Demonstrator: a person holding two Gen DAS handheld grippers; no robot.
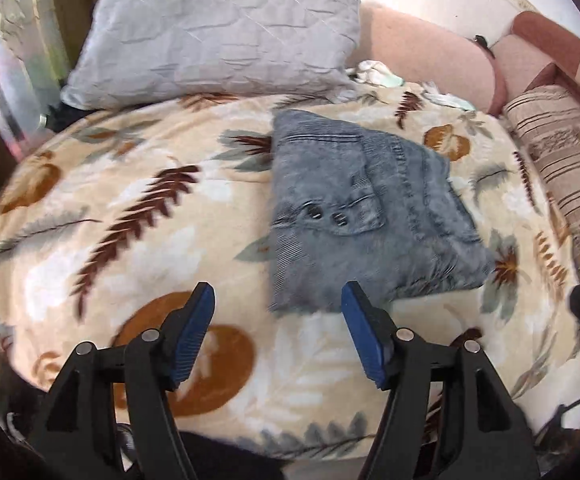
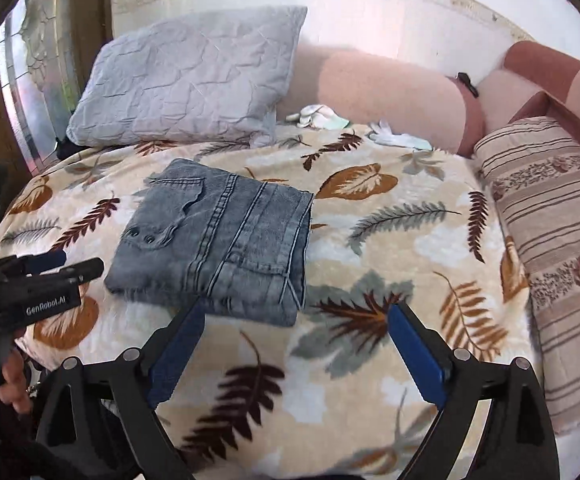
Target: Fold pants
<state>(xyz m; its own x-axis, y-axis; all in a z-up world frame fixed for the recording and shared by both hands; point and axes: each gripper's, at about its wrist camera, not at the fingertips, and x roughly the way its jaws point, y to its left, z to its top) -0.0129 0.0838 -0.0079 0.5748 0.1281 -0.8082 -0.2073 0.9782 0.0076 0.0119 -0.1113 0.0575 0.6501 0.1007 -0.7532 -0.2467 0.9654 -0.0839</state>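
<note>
- Pants, grey-blue denim, lie folded into a compact rectangle on a leaf-patterned blanket that covers a sofa; a pocket flap with two dark buttons faces up.
- The left gripper hovers just short of the bundle's near edge, jaws apart with nothing between them; its right blue pad overlaps the denim's fringe in the left wrist view, though whether it touches cannot be told.
- The right gripper stands wide open and empty near the bundle's near corner, its pads clear of the fabric, with blanket showing between them.
- In the right wrist view the left gripper's body enters at the left edge, a person's fingers curled on its handle.
- A quilted grey pillow leans at the far end of the blanket, well apart from the pants.
- A striped bolster lies along the blanket's right side.
- Small pale cloths sit at the blanket's far edge, beside pink cushions.
</note>
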